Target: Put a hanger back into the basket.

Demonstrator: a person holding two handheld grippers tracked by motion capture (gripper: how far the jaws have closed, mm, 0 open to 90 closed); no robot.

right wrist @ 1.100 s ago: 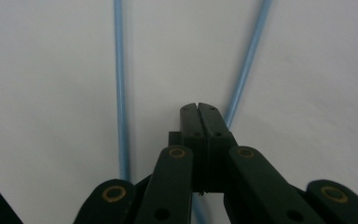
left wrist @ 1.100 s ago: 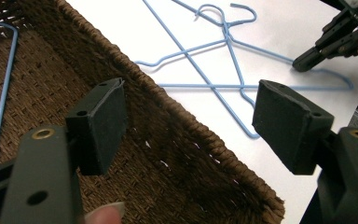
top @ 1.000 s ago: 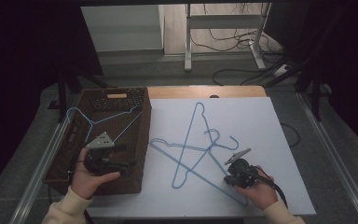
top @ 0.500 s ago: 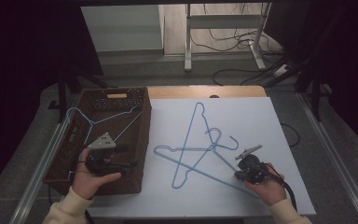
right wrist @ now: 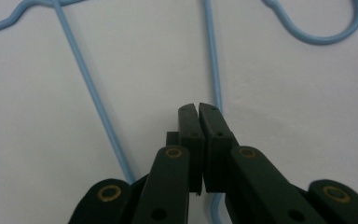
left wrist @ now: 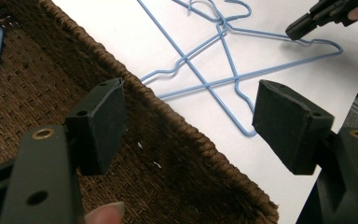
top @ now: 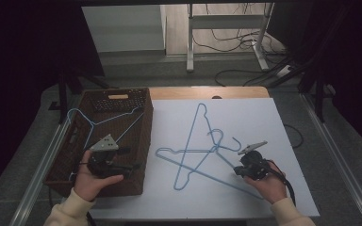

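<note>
Since the earlier frame the right gripper [top: 243, 168] has slid slightly right along the white board [top: 283, 122]; the left gripper [top: 122, 165] has stayed over the wicker basket [top: 143, 141], where one blue hanger [top: 94, 125] lies.

In the left gripper view its jaws stand wide apart, empty, above the basket rim [left wrist: 191, 144].

In the right gripper view the jaws are together, gripping nothing, beside a wire of the crossed hangers [right wrist: 213, 60]. Lifting one could drag the other, since they overlap.
</note>
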